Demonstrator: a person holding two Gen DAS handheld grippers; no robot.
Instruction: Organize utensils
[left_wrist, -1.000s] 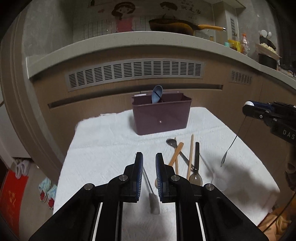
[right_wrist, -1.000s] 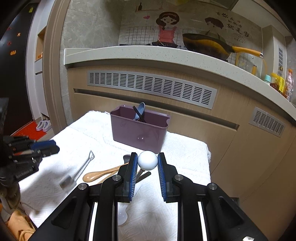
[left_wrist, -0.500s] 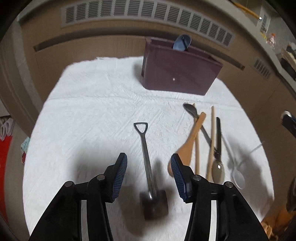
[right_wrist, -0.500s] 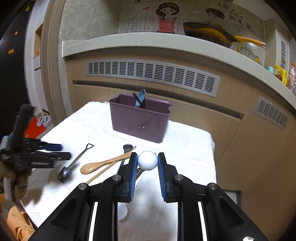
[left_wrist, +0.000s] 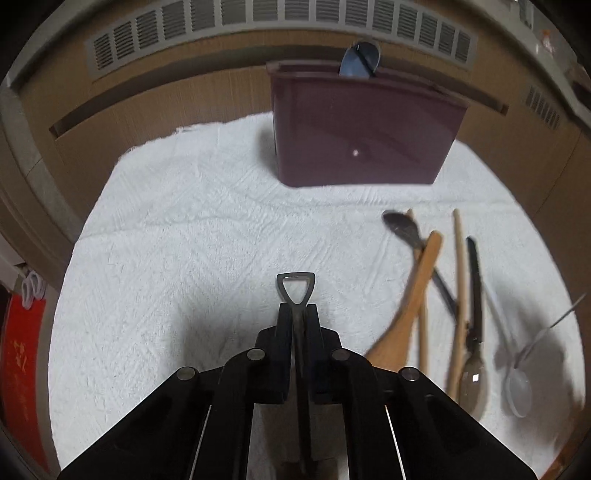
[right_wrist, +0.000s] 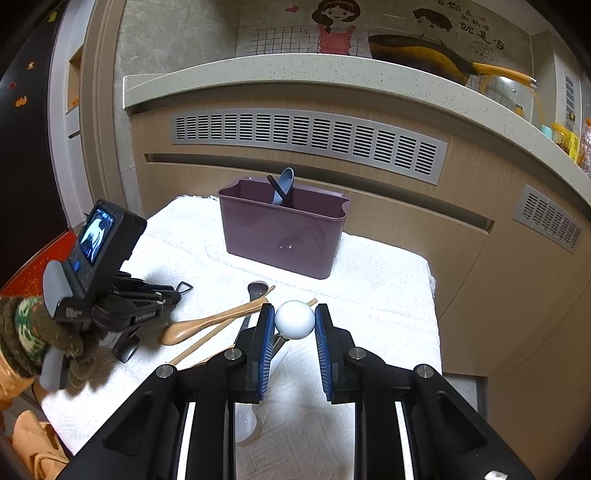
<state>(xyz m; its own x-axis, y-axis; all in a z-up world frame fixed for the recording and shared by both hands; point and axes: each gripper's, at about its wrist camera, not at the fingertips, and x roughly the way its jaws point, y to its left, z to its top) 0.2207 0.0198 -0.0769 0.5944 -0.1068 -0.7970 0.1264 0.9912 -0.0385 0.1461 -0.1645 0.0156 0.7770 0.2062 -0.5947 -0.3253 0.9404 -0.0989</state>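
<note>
on the white towel (left_wrist: 177, 258), the left gripper (left_wrist: 297, 314) has just closed on the shovel-shaped spoon (left_wrist: 295, 291); right gripper (right_wrist: 294, 325) pinches a white ball-ended utensil (right_wrist: 294, 319). next: lift toward the purple caddy (left_wrist: 362, 136) ahead.

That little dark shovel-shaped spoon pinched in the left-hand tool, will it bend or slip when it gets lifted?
Probably not bend: the shovel-shaped spoon looks like thin dark metal, so likely stiff and light. It may swivel, since the left gripper, whose jaws have just closed, clamps only its narrow stem. Its blade end, hidden beneath the gripper, could hang lower, and smooth metal may slide a little.
</note>
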